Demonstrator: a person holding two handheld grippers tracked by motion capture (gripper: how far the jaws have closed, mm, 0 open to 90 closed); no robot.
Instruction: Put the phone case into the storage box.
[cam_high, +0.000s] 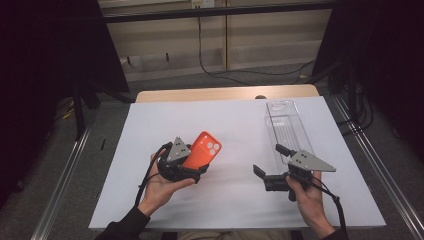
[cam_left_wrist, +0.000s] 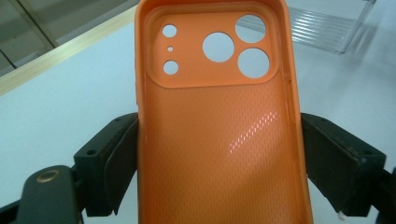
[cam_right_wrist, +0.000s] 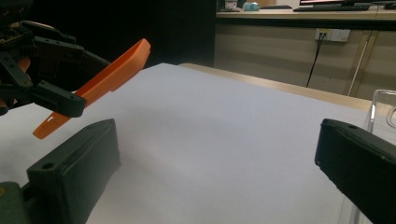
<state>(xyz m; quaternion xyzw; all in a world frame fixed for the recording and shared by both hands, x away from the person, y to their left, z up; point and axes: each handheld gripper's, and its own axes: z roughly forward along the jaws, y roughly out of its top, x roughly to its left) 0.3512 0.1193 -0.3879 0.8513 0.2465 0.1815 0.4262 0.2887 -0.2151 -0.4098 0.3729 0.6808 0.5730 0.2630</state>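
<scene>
An orange phone case (cam_high: 202, 149) with several camera holes is tilted up off the white sheet, and my left gripper (cam_high: 192, 162) is shut on its lower half. In the left gripper view the two black jaws press on the long sides of the orange phone case (cam_left_wrist: 219, 130), whose hollow inside faces the camera. My right gripper (cam_high: 270, 160) hovers at the right of the sheet, open with nothing between its jaws. The right gripper view has the right gripper (cam_right_wrist: 215, 140) wide open over the sheet, with the orange phone case (cam_right_wrist: 107, 79) and the left gripper (cam_right_wrist: 42, 70) at the left.
A long clear plastic tray (cam_high: 287, 127) lies on the white sheet (cam_high: 225, 125) just beyond the right gripper. The sheet covers a wooden table (cam_high: 225, 93). Dark frames and cables stand around the table.
</scene>
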